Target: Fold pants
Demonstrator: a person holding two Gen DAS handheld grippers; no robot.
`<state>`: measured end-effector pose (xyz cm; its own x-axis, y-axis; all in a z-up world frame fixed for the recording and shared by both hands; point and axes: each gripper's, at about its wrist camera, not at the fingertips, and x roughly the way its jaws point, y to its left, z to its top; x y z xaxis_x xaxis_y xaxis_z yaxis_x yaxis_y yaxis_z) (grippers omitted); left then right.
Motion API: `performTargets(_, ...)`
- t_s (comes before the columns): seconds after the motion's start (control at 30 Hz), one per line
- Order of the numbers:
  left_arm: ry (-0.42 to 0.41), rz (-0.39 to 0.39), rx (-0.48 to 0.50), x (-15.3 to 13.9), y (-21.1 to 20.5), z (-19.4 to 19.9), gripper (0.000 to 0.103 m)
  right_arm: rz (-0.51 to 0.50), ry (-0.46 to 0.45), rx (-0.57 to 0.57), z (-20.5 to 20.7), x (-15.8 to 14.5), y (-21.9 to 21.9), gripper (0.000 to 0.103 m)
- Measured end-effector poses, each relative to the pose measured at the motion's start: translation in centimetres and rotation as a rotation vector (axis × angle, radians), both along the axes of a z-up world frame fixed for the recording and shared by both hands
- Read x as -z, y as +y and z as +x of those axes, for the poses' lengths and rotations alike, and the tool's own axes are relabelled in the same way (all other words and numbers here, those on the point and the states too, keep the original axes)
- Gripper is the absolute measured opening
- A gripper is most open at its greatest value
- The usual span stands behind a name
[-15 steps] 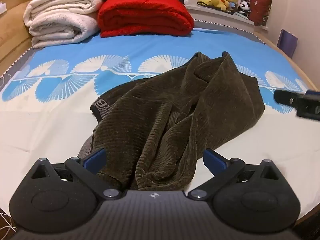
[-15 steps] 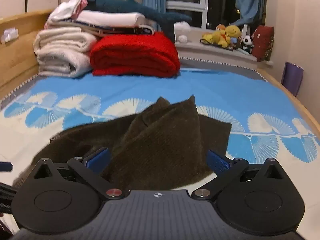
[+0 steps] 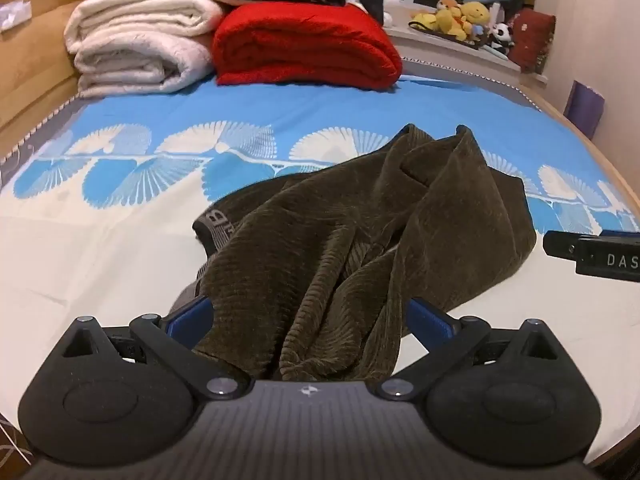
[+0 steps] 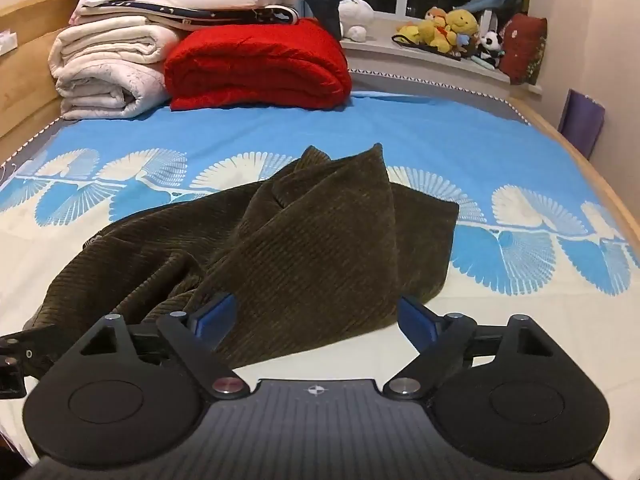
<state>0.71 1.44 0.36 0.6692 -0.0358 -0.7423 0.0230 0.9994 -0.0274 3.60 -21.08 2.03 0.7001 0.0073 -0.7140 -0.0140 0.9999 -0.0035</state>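
Dark olive corduroy pants [image 3: 360, 232] lie crumpled in a heap on the bed, a grey waistband with letters showing at their left side. My left gripper [image 3: 308, 316] is open, its blue pads wide apart over the near end of the heap; cloth lies between them but the pads do not press it. In the right wrist view the same pants [image 4: 304, 248] spread out ahead. My right gripper [image 4: 316, 320] is open too, hovering over the pants' near right edge. The right gripper's body [image 3: 592, 252] shows at the right edge of the left wrist view.
The bed sheet [image 3: 120, 256] is cream with blue fan patterns. At the far end lie a folded red blanket [image 3: 304, 44] and stacked white quilts [image 3: 140, 52]. Plush toys [image 4: 448, 28] line a window ledge. A wooden bed frame [image 4: 580, 152] runs along the right side.
Both grippers have eased a little forward over the pants; in the right wrist view the heap now sits sharper and slightly closer. The jaws stay wide apart.
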Motion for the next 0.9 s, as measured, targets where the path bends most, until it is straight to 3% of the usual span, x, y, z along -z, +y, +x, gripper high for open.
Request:
performTargets(0.1, 0.047, -0.031, 0.006, 0.3, 0.4, 0.3, 0.103, 0.006, -0.005, 0.008, -0.1, -0.2, -0.1, 0.088)
performTargets(0.27, 0.094, -0.002, 0.010, 1.3, 0.4, 0.2, 0.103, -0.007, 0.001, 0.010, 0.0, 0.0, 0.1, 0.088)
performTargets(0.9, 0.102, 0.000, 0.010, 1.5, 0.6, 0.2, 0.103, -0.010, 0.021, 0.017, 0.3, 0.6, 0.1, 0.089)
